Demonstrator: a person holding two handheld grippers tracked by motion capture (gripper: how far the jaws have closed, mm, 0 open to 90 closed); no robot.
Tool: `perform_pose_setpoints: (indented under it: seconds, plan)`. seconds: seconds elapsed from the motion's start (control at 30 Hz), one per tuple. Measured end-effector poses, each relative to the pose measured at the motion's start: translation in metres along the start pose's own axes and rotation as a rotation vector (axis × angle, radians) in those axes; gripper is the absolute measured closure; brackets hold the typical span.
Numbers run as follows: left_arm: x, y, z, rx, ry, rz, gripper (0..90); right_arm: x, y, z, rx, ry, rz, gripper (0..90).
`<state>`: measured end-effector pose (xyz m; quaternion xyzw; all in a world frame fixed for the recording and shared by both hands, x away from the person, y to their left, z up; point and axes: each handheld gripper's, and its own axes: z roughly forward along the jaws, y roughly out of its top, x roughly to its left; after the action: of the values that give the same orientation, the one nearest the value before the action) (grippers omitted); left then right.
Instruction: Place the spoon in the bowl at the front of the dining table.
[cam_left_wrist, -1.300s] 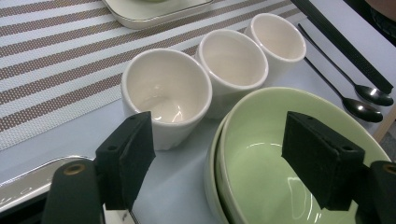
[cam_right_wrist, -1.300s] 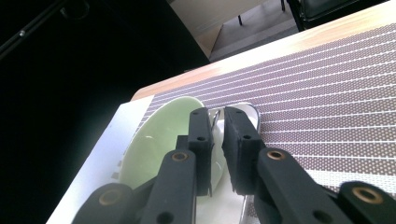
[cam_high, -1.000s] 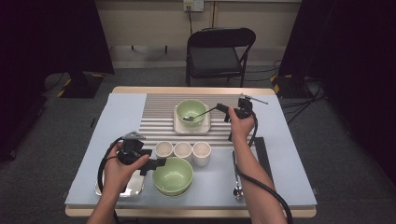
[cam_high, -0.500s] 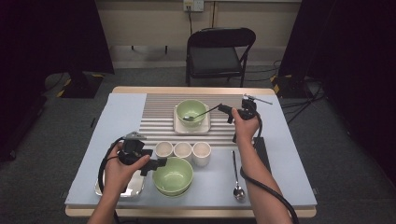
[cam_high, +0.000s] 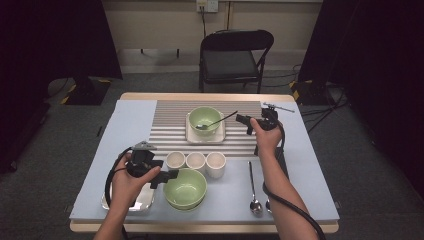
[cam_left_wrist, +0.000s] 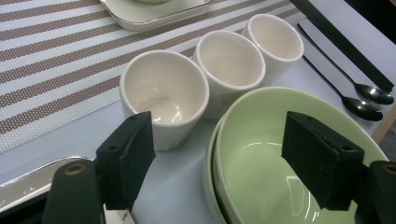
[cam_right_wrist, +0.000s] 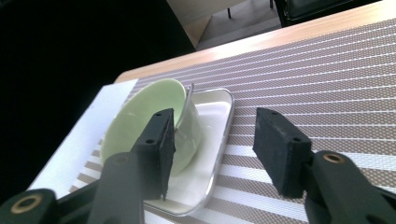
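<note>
Green ceramic marks the far bowl (cam_high: 205, 118), which sits on a white square plate (cam_high: 191, 134) at the upper middle of the high view, on the striped mat (cam_high: 165, 125). A dark spoon (cam_high: 216, 121) lies in that bowl, its handle slanting over the rim toward the right gripper (cam_high: 245, 123) just to the right. Its fingers have just been opening and now stand apart with nothing between them. At lower left, the left gripper (cam_high: 170, 177) hovers at the near green bowl (cam_high: 186, 189), fingers wide, one over the bowl and one by the nearest of three white cups (cam_high: 195, 162). Two more spoons (cam_high: 255, 202) lie on the desk (cam_high: 300, 170) at lower right.
</note>
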<state>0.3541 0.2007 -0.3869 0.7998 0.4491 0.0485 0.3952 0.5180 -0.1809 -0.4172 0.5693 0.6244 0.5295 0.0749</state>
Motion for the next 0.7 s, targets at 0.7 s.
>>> perform_pose_setpoints:
  seconds: [0.7]
  plan:
    - [-0.0017, -0.0004, 0.0008, 0.006, -0.002, 0.015, 25.3, 0.0008, -0.0051, -0.0084, 0.111, -0.06, -0.159, 36.8]
